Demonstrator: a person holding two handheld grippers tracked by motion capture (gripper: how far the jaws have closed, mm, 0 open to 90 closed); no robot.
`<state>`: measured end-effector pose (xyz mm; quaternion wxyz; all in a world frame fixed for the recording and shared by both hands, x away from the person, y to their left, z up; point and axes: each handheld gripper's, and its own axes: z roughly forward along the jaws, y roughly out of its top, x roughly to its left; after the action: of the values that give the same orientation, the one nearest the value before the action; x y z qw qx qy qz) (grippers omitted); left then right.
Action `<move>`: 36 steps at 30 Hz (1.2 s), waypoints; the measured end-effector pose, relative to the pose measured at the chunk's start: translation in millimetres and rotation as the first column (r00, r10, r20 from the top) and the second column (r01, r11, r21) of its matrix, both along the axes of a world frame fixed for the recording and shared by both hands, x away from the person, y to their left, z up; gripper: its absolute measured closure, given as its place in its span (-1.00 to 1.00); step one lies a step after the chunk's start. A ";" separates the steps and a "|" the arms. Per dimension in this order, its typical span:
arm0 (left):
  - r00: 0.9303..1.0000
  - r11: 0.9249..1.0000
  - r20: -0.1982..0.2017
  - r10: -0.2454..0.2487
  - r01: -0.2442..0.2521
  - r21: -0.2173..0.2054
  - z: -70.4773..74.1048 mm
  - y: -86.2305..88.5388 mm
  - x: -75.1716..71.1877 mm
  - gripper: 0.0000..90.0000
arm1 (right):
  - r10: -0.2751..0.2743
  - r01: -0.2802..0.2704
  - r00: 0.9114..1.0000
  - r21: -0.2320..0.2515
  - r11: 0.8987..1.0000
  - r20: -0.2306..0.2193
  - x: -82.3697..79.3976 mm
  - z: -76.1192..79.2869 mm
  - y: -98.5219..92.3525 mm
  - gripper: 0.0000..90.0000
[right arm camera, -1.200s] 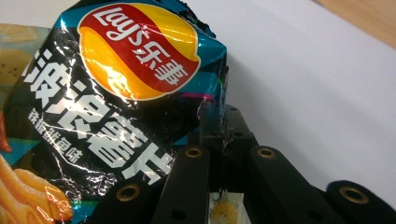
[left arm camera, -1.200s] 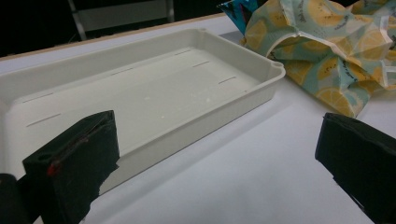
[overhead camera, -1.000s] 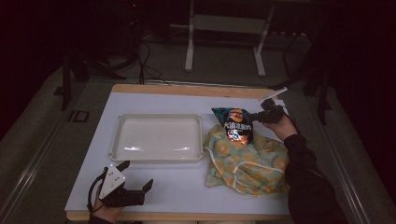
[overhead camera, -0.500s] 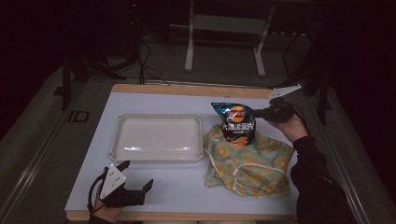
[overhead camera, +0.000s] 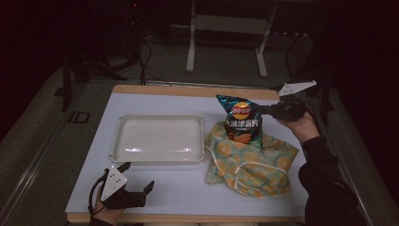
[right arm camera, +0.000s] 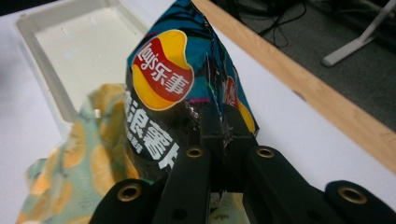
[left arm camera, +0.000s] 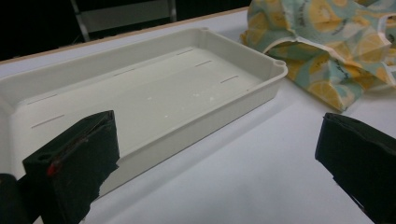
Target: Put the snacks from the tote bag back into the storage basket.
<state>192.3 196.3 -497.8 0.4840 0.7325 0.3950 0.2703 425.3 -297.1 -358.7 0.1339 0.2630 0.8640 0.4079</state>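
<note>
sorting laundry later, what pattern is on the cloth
Yellow-orange citrus slices on pale green cloth, clearest in the left gripper view.

The chip bag (right arm camera: 177,107) pinched between the right gripper's (right arm camera: 223,140) closed jaws carries the red-and-yellow Lay's roundel just above the fingertips, reading "Lay's乐事" in white. Below it, left of the fingers, run large white Chinese characters, partly hidden; "浪" is legible. In the high view the bag's (overhead camera: 241,121) lettering is too small to read.
</note>
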 end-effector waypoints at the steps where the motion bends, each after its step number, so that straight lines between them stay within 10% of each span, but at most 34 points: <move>1: 1.000 1.000 0.000 0.000 0.000 0.000 0.0 0.0 0.0 -1.00 | 0.001 -0.001 1.000 0.000 1.000 0.006 -0.9 3.3 -0.5 1.00; 22: 1.000 1.000 0.001 -0.001 0.001 0.008 -0.1 0.1 -0.1 -1.00 | -0.055 0.051 0.990 0.031 0.998 0.128 -15.5 82.4 -2.0 1.00; 36: 1.000 1.000 0.001 -0.002 0.002 0.006 0.1 1.0 -1.1 -1.00 | -0.045 0.039 0.983 0.038 0.999 0.176 -9.2 113.1 40.7 1.00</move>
<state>191.1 197.3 -497.6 0.4823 0.7344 0.3932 0.2711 416.1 -256.4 -245.5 0.2140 0.2460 0.8358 0.4418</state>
